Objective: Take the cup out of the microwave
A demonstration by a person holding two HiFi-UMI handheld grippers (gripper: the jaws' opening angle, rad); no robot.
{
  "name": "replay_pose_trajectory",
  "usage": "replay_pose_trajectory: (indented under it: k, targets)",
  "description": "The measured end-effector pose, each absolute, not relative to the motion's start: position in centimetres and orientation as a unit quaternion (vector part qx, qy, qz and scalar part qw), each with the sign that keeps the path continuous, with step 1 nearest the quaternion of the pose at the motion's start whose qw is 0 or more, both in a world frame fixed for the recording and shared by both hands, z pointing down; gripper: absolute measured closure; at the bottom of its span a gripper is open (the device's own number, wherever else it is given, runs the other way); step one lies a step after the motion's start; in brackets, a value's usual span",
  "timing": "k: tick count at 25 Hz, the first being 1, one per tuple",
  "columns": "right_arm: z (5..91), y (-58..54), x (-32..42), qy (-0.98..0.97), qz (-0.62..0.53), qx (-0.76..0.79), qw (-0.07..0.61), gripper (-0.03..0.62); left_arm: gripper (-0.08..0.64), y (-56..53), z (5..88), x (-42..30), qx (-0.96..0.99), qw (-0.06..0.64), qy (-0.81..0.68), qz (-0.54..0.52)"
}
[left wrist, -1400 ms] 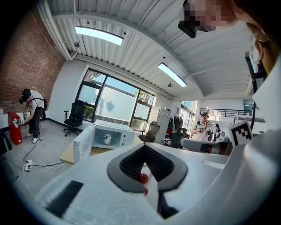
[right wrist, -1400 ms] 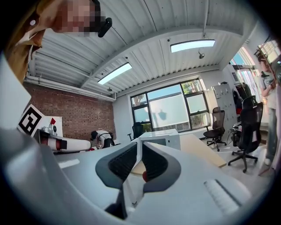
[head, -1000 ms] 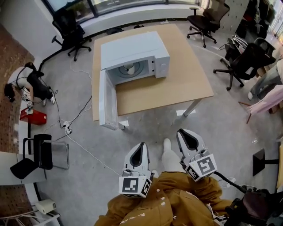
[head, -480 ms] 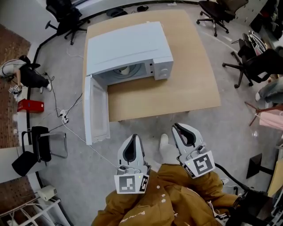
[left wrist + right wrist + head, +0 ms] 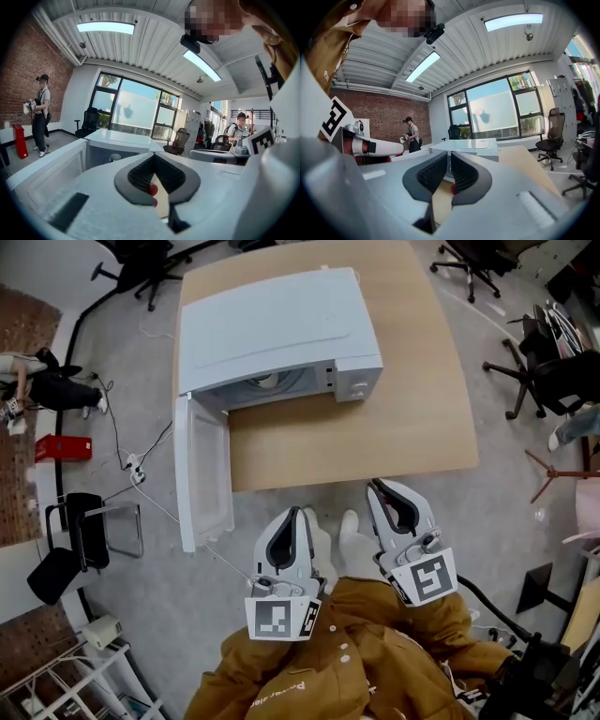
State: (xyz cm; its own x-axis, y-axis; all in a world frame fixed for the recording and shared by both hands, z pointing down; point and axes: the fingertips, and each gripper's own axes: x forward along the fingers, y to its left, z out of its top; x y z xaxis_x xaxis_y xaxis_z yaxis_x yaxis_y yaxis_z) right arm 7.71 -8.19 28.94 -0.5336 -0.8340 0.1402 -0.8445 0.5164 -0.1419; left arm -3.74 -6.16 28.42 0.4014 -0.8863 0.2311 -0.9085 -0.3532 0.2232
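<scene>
Closer now: both grippers have come forward toward the table [image 5: 412, 427], and the microwave [image 5: 277, 329] sits larger in the upper centre of the head view. The left gripper [image 5: 294, 515], lower centre, has its jaws pressed together on nothing. The right gripper [image 5: 376, 487], just right of it, is likewise closed and empty. The door [image 5: 203, 470] hangs wide open at the left, and the cup [image 5: 270, 382] stands inside the cavity, partly hidden under the top edge. Both tools are well short of it. To do this well, I'd say spread one gripper's jaws before entering, come in level through the opening, stay clear of the door, and close around the cup's wall without tipping it.
</scene>
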Motion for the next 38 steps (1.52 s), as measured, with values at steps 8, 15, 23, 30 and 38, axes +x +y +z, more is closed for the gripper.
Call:
replay_pose_trajectory:
  k: [8, 15, 23, 30, 38]
  targets:
    - [30.0, -11.3, 7.0, -0.863, 0.077, 0.499, 0.022, 0.569, 0.555, -10.2, 30.9, -5.4, 0.813, 0.138, -0.565, 0.041]
    - [35.5, -14.3, 6.0, -0.858, 0.075, 0.506, 0.052, 0.569, 0.472, -14.3, 36.6, -6.5, 0.799, 0.167, -0.577, 0.029]
    - [39.5, -17.2, 4.4, -0.851, 0.069, 0.518, 0.046, 0.569, 0.377, -19.6, 42.4, -7.8, 0.801, 0.155, -0.577, 0.029]
    - [42.0, -17.9, 3.8, -0.842, 0.076, 0.532, 0.047, 0.569, 0.261, -23.7, 47.1, -9.3, 0.792, 0.141, -0.593, 0.037]
    - [43.7, -19.0, 3.4, -0.832, 0.076, 0.547, 0.044, 0.569, 0.239, -29.7, 50.1, -11.3, 0.781, 0.130, -0.611, 0.025]
